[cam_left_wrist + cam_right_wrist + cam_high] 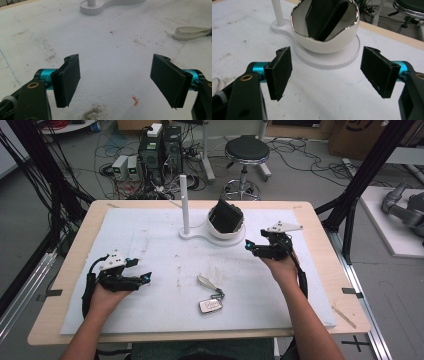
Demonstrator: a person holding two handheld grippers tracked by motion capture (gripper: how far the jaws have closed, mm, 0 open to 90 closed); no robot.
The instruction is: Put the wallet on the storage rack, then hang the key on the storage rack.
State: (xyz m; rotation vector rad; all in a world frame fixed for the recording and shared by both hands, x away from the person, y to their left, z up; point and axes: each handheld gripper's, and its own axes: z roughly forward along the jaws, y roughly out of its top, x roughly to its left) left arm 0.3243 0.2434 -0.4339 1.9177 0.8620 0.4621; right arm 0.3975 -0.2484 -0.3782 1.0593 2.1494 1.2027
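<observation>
The right claw [325, 75] gapes wide, empty, just below the white egg-shaped bowl [324, 40] holding a black wallet [324, 17]. At the high view's lower left, the left claw [142, 270] is wide too, left of the silver keyring [211, 300] on the worktop [310, 220].

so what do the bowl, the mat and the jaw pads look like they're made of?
Bowl: glossy white outside, mirror-like inside with a bright rim; likely glazed ceramic or plated metal, can't tell which.
Mat: matte white, slightly grainy, scuffed and stained; looks like foam board or rigid sheet.
Pads: flat black with a fuzzy, fine-grained face and frayed corners; probably rubber or felt-like grip material.
</observation>
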